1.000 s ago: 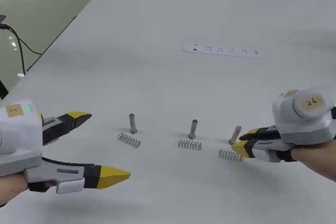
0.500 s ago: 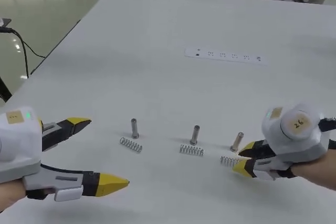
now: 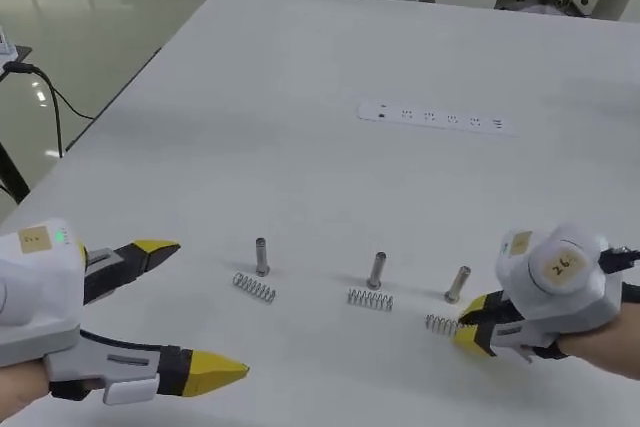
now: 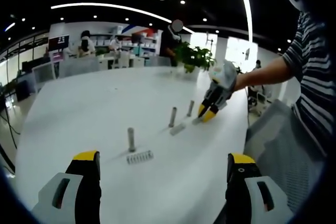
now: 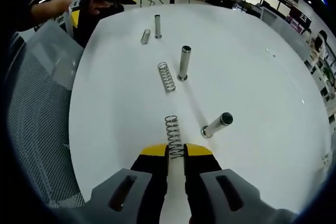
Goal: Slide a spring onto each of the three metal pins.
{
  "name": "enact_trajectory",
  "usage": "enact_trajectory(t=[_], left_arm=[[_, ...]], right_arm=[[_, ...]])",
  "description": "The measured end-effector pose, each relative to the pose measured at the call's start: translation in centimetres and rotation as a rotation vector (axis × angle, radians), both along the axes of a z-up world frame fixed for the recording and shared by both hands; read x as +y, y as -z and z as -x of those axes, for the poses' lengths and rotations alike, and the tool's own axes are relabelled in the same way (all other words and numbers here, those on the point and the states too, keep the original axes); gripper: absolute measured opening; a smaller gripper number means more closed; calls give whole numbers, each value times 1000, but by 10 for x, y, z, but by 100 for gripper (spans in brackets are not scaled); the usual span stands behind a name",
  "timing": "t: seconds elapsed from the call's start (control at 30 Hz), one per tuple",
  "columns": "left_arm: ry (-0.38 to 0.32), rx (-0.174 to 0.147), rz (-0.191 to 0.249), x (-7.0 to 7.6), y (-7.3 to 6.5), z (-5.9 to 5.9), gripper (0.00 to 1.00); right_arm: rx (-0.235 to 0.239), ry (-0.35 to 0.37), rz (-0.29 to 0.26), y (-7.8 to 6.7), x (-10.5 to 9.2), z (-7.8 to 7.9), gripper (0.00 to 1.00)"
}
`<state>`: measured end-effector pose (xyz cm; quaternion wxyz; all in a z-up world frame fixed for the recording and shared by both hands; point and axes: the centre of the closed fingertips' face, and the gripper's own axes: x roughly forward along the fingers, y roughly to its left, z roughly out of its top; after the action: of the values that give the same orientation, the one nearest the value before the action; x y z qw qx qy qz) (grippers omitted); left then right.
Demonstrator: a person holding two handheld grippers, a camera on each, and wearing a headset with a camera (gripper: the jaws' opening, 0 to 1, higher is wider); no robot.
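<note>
So the right gripper (image 5: 176,151) is down low on the white table (image 3: 300,97), jaws squeezed nearly together, and they look pinched on the near end of the right spring (image 5: 174,132). The rest of that spring lies flat on the table, pointing away from the tips. The right pin (image 3: 458,283) stands just beside it, apart from the spring. The middle pin (image 3: 377,269) has the middle spring (image 3: 370,298) lying in front of it, and the left pin (image 3: 262,255) has the left spring (image 3: 254,287) the same way, so all three pins are bare. The left gripper (image 3: 195,309) hangs over the near left part of the table with its jaws spread wide and nothing between them, well apart from the left pin. A white power strip (image 3: 437,118) lies farther back on the table.
</note>
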<state>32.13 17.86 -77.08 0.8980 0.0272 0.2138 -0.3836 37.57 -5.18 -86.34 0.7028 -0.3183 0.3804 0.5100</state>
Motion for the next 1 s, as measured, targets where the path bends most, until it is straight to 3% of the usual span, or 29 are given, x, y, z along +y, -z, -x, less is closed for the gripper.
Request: enact_trajectory(t=[0.17, 0.33, 0.63, 0.73, 1.0], left_arm=[[9, 0, -6, -2, 0, 0, 98], [28, -1, 7, -7, -3, 2, 98], [106, 11, 39, -30, -2, 8, 97], [157, 33, 60, -41, -2, 12, 92], [199, 42, 90, -54, -3, 11, 91]], right_arm=[[-22, -32, -2, -1, 0, 2, 8], [-36, -39, -26, -13, 2, 8, 8], [-60, -118, -13, -26, 8, 26, 8], [-62, -126, -26, -31, 11, 30, 8], [-69, -148, -45, -39, 18, 39, 8]])
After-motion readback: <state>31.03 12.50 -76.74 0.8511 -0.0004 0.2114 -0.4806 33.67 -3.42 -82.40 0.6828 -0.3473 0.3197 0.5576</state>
